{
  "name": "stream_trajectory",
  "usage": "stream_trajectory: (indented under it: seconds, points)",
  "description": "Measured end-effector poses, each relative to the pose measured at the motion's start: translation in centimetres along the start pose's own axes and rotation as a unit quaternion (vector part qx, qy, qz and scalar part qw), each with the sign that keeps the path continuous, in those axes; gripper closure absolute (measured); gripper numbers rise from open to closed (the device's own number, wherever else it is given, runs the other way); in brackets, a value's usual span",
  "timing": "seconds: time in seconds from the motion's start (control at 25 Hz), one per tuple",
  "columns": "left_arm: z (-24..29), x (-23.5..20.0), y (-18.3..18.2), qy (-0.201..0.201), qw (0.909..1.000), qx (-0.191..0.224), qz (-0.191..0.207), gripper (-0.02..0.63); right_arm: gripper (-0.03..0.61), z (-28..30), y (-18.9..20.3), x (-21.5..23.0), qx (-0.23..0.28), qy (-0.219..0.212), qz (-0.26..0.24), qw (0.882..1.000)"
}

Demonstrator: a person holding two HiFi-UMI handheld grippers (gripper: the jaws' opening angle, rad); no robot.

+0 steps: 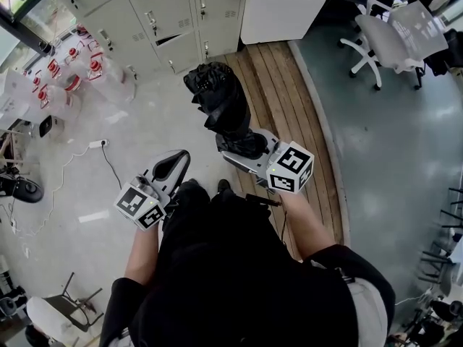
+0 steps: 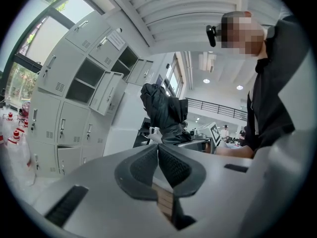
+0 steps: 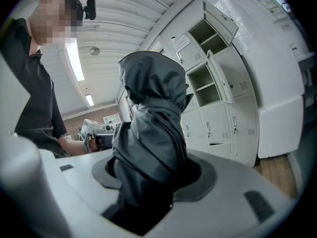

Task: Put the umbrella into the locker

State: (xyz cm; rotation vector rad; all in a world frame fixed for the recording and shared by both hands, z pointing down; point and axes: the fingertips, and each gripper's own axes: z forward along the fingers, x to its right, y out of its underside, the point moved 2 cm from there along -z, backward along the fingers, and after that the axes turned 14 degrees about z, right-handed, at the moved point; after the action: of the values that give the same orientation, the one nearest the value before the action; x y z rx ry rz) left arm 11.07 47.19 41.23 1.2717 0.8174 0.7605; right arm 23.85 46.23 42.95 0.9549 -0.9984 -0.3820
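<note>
One umbrella (image 3: 151,128), black and folded, is clamped in the right tool (image 3: 153,168), whose jaws stand wide around its bundled cloth. It sticks out ahead of the tool, above the floor (image 1: 145,121) and well short of the lockers (image 1: 163,20). The left tool (image 2: 158,155) has its two jaws pressed together with nothing between them. Two locker doors (image 3: 220,86) hang open, showing two bare compartments. One white chair (image 1: 394,31) stands off to the right.
</note>
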Motion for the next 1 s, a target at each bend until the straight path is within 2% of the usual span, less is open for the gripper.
stream_trajectory:
  seconds: [0.24, 0.52, 0.68, 1.0]
  points:
    - [1.4, -2.3, 0.3, -0.002, 0.9996, 0.003, -0.028, 0.595, 0.339, 0.8, -0.8, 1.7, -0.024, 0.003, 0.025, 0.999]
    - [2.9, -5.6, 0.4, 0.004, 0.9995, 0.016, -0.027, 0.595, 0.337, 2.8, -2.0, 4.3, -0.030, 0.011, 0.033, 0.999]
    - [2.9, -9.5, 0.0, -0.003, 0.9988, 0.028, -0.041, 0.595, 0.337, 6.1, -3.9, 5.9, -0.034, 0.000, 0.046, 0.998]
    - [4.2, -18.2, -1.8, 0.007, 0.9989, 0.034, -0.031, 0.595, 0.337, 13.0, -8.8, 9.1, -0.034, 0.007, 0.039, 0.999]
